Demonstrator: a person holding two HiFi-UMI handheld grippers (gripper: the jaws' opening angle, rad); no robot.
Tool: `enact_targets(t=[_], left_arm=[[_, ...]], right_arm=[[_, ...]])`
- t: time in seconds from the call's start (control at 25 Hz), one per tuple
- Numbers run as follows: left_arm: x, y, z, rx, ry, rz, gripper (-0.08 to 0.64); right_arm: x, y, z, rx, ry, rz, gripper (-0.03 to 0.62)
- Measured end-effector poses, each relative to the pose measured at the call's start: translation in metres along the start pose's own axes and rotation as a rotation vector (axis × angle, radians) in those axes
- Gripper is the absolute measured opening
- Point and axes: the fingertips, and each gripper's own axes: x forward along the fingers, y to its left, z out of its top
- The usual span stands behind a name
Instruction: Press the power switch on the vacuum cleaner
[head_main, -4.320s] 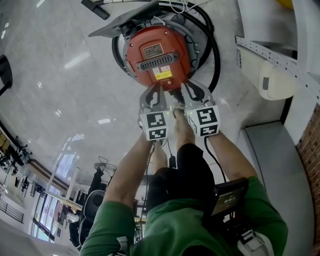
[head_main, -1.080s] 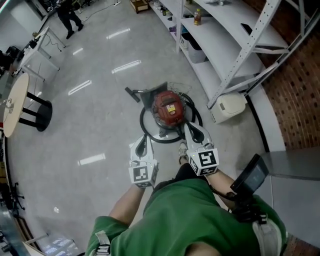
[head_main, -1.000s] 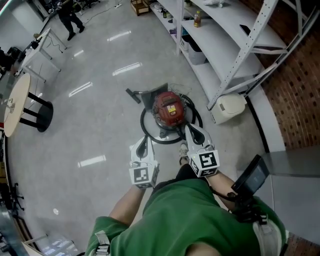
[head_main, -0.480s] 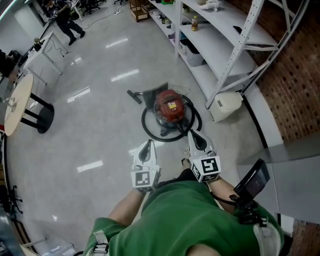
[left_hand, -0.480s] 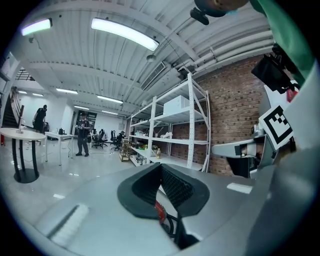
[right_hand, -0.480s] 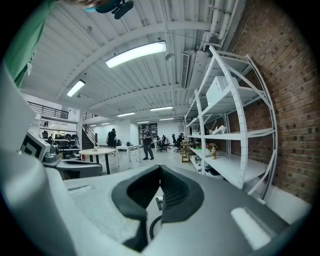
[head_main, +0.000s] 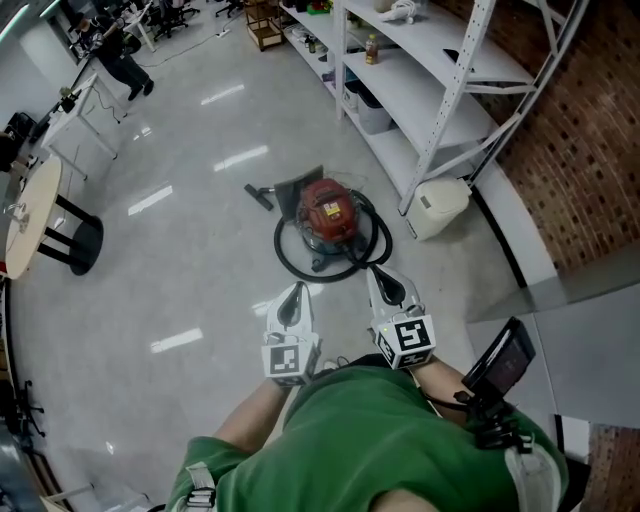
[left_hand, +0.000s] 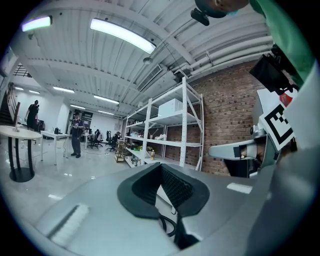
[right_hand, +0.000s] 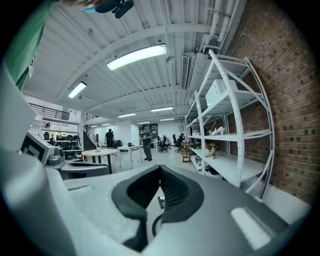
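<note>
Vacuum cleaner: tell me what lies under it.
A black hose loops on the floor round the base of the red vacuum cleaner. Whatever lies directly beneath cannot be seen, because the red body covers it.

We see a white rack (head_main: 425, 85) along the brick wall (head_main: 590, 140) at the right edge of the floor (head_main: 190, 270). A small bottle (head_main: 371, 50) stands on one shelf. A white box (head_main: 438, 205) sits by a rack leg. A round table (head_main: 20, 220) stands at the floor's left edge.
</note>
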Motion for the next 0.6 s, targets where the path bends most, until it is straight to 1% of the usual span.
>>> enact_targets(t=[0.12,0.24,0.4,0.6], left_arm=[[0.002,-0.019,0.003,0.002,-0.011,0.009,0.008],[0.000,-0.045,0.003,-0.007,-0.001,0.015,0.008],[-0.003,-0.082,0.002,0.006,0.002,-0.004,0.008],[-0.008,-0.116,-0.003,0.018,0.005,-0.025,0.008]], right_arm=[[-0.014,-0.011,0.005,-0.011,-0.010,0.018,0.005],[-0.034,-0.022,0.008,-0.018,-0.005,0.036,0.005],[-0.061,-0.037,0.012,-0.026,-0.010,0.051,0.005],[-0.088,-0.051,0.008,-0.014,-0.014,0.052,0.005]])
